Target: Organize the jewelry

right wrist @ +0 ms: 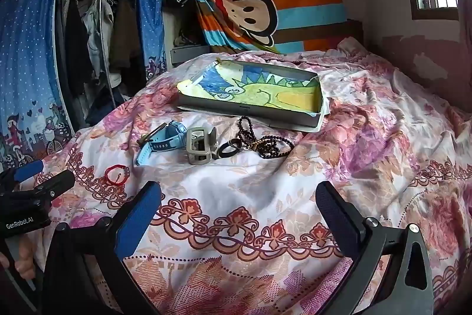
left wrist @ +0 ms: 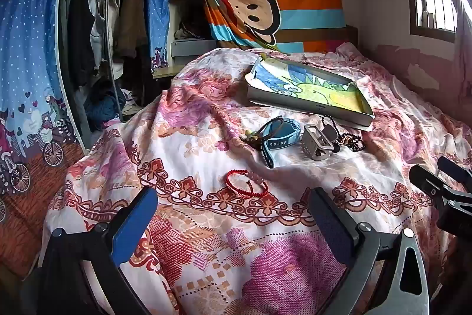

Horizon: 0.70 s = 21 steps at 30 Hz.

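Hovering over the floral bedspread (left wrist: 206,143), I hold both grippers with their jaws spread wide and nothing between them. My left gripper (left wrist: 233,214) points almost straight at the red cord bracelet (left wrist: 246,185), which lies flat on the cloth just ahead of my fingertips and a little right of centre between them; it is the nearest piece, and my left hand is clearly the closer one to it. My right gripper (right wrist: 239,205) sees that bracelet off to its left, near my other tool. Further on sits a cluster: a blue watch (left wrist: 277,136), a grey hair claw clip (left wrist: 317,142), and dark bead strands (right wrist: 265,143) with a black ring (right wrist: 228,151) beside them. Beyond those rests the shallow box tray (left wrist: 339,115) lined with a crayon drawing, likely where the pieces belong. Pale beads seem to touch the bracelet's far side, but I cannot make them out, and something small is half hidden behind the watch strap.
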### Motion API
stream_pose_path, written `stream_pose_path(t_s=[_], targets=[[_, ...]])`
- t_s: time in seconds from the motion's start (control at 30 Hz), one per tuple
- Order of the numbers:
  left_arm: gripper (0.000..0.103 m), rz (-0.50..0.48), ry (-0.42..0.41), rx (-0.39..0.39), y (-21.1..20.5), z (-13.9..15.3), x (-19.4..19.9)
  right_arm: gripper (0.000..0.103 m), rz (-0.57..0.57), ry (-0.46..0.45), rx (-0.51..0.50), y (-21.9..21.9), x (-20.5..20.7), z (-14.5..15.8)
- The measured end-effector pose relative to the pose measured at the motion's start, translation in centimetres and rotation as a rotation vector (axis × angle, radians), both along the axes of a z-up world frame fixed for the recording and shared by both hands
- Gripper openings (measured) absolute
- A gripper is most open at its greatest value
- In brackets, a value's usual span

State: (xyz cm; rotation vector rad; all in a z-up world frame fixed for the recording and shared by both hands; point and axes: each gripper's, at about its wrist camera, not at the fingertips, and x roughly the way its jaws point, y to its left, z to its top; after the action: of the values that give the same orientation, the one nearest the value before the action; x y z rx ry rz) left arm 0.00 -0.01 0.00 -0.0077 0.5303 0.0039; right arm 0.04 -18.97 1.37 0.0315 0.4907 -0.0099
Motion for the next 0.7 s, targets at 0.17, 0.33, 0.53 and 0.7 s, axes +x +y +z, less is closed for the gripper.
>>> stream_pose_path(t_s=[0.17,0.33,0.53,0.7], targets=[[0.103,0.0,0.002,0.0,-0.01,-0.02,0.04,0.102,0.001,0.0,0.0,-0.05,0.02,0.0],[0.103,0.001,-0.001,0.001,0.01,0.0,0.03,0.102,-0.001,0.002,-0.001,-0.09,0.03,-0.05],[0.103,-0.001,0.0,0.0,-0.01,-0.01,0.02,0.102,0.003,0.01,-0.002,-0.13,0.08,-0.23],[0.103,0.0,-0.004,0.001,0.0,0.0,0.01,0.102,0.004,0.012,-0.003,-0.15,0.18,-0.4]])
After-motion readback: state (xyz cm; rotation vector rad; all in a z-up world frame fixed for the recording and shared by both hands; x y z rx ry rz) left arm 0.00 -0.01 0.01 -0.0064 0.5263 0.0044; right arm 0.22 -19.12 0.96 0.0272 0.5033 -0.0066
